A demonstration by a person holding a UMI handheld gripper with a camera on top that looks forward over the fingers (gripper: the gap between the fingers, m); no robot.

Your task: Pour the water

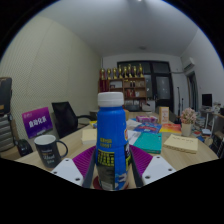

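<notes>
The gripper (112, 172) pinches a tall blue plastic bottle with a white cap (111, 140) between its 2 fingers; a black mug (47, 150) stands nearby on the table (165, 160).

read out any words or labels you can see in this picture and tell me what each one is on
"FREE": yellow letters near the foot of the blue bottle, which the gripper fingers press on from both sides.
Label higher on the bottle: too small to read.
Purple box behind the dark mug: white lettering, too blurred to read.
Books and packets on the table: print not legible.
</notes>
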